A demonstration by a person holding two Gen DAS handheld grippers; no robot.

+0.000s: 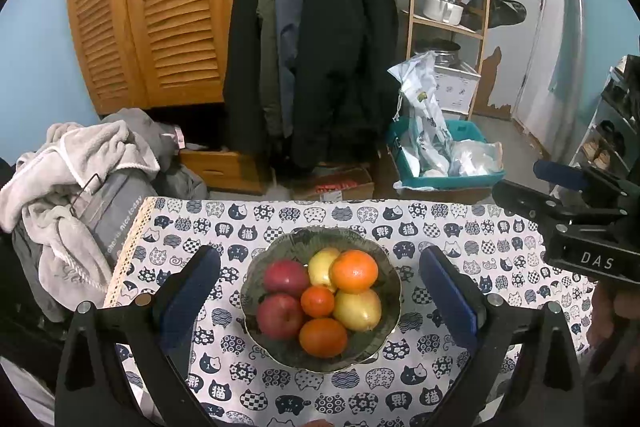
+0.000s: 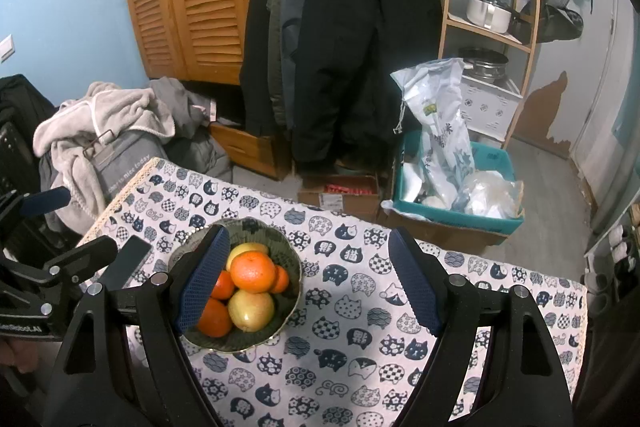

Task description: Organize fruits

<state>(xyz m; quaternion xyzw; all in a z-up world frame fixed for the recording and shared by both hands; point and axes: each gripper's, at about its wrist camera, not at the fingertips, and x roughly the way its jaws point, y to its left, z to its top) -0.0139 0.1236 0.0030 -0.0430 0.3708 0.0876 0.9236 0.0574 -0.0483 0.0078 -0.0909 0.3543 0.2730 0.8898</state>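
While a cat-print cloth covers the counter, a green bowl at its centre holds seven fruits: two red apples at 9 o'clock, two yellow apples and three oranges. Left tongs and right tongs hover spread, empty.

From here the right tool hangs over the table with its blue-padded fingers spread wide, nothing between them. The green bowl sits just left of the gap, partly behind the left finger, holding oranges and a yellow apple (another yellow fruit peeks behind). The left tool shows at the left edge.
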